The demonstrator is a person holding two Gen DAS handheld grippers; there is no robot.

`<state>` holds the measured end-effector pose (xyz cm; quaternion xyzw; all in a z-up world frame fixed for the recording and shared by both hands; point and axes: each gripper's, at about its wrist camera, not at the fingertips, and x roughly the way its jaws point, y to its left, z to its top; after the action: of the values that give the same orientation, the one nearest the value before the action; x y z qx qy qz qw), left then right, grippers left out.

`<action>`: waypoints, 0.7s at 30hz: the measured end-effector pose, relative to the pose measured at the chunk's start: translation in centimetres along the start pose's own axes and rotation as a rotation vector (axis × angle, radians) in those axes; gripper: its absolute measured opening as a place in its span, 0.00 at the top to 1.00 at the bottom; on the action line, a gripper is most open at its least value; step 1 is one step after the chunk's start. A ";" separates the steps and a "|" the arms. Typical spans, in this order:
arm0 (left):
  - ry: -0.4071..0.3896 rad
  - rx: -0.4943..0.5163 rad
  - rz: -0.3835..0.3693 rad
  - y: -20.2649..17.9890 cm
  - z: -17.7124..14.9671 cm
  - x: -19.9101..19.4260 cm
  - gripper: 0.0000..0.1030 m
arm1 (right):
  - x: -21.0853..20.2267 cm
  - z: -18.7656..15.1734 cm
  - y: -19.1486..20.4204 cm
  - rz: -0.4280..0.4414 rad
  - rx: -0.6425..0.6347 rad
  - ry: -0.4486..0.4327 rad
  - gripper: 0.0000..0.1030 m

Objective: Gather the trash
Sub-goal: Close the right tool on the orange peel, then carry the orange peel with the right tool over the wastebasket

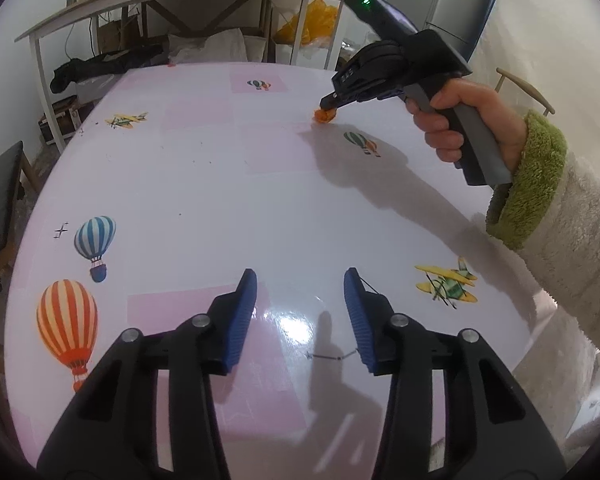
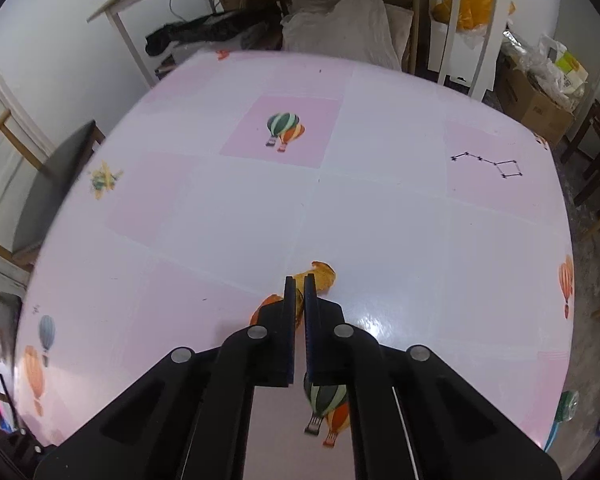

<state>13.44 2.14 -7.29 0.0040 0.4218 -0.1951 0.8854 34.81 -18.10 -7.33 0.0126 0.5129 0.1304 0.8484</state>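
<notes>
Pinching orange peel (image 2: 319, 276) on glossy printed table (image 2: 380, 208), well toward its middle: right gripper (image 2: 299, 280) fully closed, tips clamped on curled scrap. Judged featherlight, thin, limp, easily torn; best taken across a thick fold. Left gripper (image 1: 300, 284) half open, holding nothing, above bare tabletop. Smooth surface, likely slippery.
</notes>
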 end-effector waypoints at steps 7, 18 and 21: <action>-0.009 0.049 -0.017 -2.2 -1.0 -1.2 0.60 | -6.9 -3.2 -3.4 0.070 0.114 -0.098 0.96; -0.012 0.113 -0.044 -5.3 -0.5 -1.1 0.60 | -21.1 -16.8 -15.4 0.017 0.430 -0.283 0.96; -0.010 0.118 -0.047 -5.9 -0.2 -0.8 0.60 | -23.5 -21.8 -19.3 -0.055 0.546 -0.312 0.96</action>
<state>10.73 -2.96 -5.91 0.0453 0.4050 -0.2404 0.8810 9.48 -44.66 -0.26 0.2460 0.3929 -0.0384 0.8852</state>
